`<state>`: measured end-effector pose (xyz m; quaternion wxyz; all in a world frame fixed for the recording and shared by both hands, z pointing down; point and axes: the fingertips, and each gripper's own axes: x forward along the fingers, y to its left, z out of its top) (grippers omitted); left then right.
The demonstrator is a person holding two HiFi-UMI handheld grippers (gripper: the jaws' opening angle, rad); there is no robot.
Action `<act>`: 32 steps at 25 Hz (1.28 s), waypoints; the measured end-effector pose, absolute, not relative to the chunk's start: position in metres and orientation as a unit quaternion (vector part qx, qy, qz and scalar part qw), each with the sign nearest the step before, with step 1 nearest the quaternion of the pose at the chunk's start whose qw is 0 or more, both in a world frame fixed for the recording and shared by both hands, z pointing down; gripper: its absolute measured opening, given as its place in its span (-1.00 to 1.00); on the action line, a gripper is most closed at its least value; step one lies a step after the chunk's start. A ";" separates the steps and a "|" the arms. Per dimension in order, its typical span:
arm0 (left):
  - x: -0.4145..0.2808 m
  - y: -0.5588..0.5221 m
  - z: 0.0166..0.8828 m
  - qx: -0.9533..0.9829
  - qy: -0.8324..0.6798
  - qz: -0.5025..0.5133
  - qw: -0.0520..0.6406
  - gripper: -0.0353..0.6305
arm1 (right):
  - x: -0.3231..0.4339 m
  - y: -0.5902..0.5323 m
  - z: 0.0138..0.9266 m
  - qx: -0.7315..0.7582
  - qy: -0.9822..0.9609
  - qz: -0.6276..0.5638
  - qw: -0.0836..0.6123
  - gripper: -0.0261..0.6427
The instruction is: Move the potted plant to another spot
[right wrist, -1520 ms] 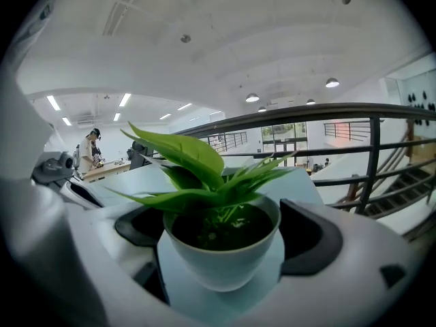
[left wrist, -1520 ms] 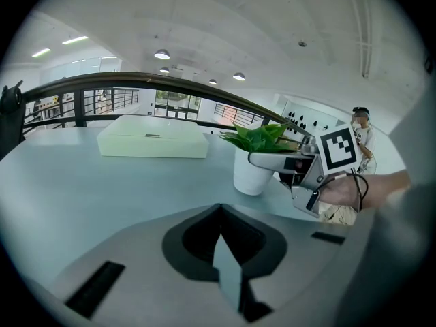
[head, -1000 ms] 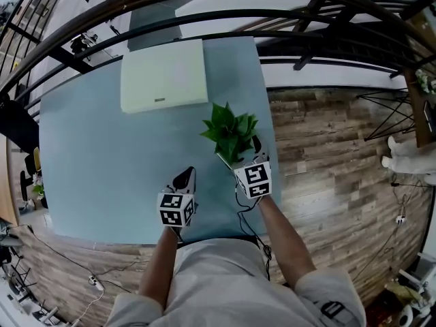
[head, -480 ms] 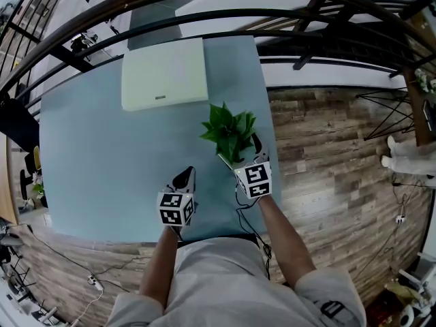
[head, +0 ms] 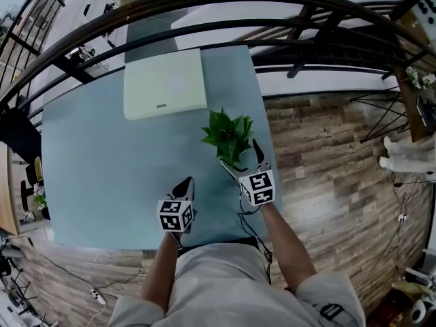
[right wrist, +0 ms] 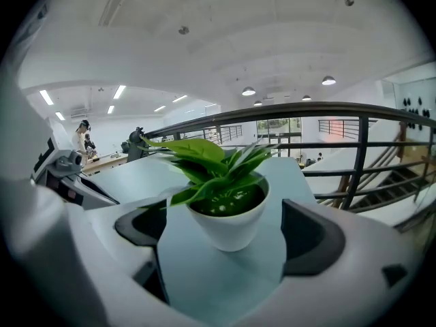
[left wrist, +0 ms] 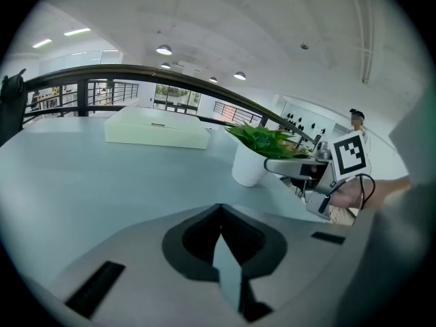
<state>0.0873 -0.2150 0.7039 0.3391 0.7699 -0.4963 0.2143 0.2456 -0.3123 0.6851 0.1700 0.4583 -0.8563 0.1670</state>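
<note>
The potted plant (head: pixel 228 133), green leaves in a small white pot (right wrist: pixel 231 227), stands on the pale blue table (head: pixel 102 155) close to its right edge. My right gripper (head: pixel 238 155) is open, with one jaw on each side of the pot and a gap showing on both sides in the right gripper view. My left gripper (head: pixel 185 181) is shut and empty, hovering over the table to the left of the plant. In the left gripper view the pot (left wrist: pixel 251 163) stands ahead to the right, with the right gripper (left wrist: pixel 293 165) beside it.
A flat white box (head: pixel 165 82) lies at the far side of the table. A dark metal railing (head: pixel 320 26) curves behind the table. The table's right edge runs just past the pot, with wooden floor (head: pixel 327 155) beyond.
The right gripper has drawn back slightly toward me, and both its jaws now show apart beside the pot. The plant stays where it was. The left gripper has barely moved.
</note>
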 end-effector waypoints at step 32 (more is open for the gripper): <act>0.030 -0.150 0.622 0.815 -0.473 0.142 0.301 -0.86 | 0.214 -0.182 0.660 0.506 -0.813 0.154 0.244 -0.48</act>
